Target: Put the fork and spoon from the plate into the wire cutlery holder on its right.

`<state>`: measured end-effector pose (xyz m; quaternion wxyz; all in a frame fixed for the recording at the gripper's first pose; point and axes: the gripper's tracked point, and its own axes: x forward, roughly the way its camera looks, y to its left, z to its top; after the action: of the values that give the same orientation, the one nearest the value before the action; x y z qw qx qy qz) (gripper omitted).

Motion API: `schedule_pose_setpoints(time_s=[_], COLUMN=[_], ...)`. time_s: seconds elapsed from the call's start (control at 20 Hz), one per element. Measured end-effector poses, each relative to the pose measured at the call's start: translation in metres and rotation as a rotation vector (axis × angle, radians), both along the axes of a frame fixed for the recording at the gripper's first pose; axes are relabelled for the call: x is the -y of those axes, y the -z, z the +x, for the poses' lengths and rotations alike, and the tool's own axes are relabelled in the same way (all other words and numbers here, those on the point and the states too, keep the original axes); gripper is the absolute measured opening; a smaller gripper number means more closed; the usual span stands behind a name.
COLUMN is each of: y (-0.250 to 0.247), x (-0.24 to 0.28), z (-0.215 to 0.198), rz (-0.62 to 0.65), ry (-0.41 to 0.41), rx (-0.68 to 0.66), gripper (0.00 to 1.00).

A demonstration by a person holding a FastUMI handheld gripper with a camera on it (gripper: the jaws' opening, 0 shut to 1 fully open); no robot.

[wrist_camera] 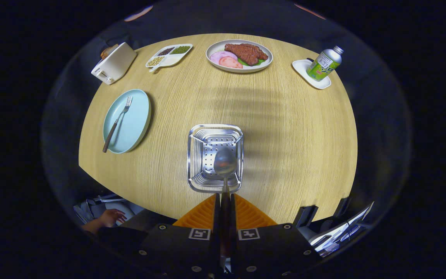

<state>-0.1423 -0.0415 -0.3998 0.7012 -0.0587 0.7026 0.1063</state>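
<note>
Round wooden table [285,128], holder [215,158] at centre. Gripper [225,201] clamped on spoon [225,162], bowl poised over holder's mouth. Left of holder, fork [117,123] lying on blue plate [136,124]. Likely light, stiff, slippery steel; best pinched mid-handle.

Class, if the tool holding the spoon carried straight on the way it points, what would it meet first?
The tool, shut on the metal spoon, would probably meet the square wire cutlery holder just ahead; depth is unclear.
</note>
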Motion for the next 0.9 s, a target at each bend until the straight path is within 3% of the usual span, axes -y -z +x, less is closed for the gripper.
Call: schedule_pose_setpoints(time_s=[0.25, 0.5, 0.65, 0.8, 0.9], y=[-0.007, -0.027, -0.045, -0.075, -0.100], x=[0.002, -0.020, -0.033, -0.041, -0.047], z=[0.022, 0.041, 0.066, 0.096, 0.113], rz=[-0.015, 0.067, 0.117, 0.153, 0.178], ry=[0.018, 0.112, 0.159, 0.190, 0.221], rx=[0.059, 0.169, 0.326, 0.525, 0.660], gripper=[0.13, 0.16, 0.41, 0.47, 0.56])
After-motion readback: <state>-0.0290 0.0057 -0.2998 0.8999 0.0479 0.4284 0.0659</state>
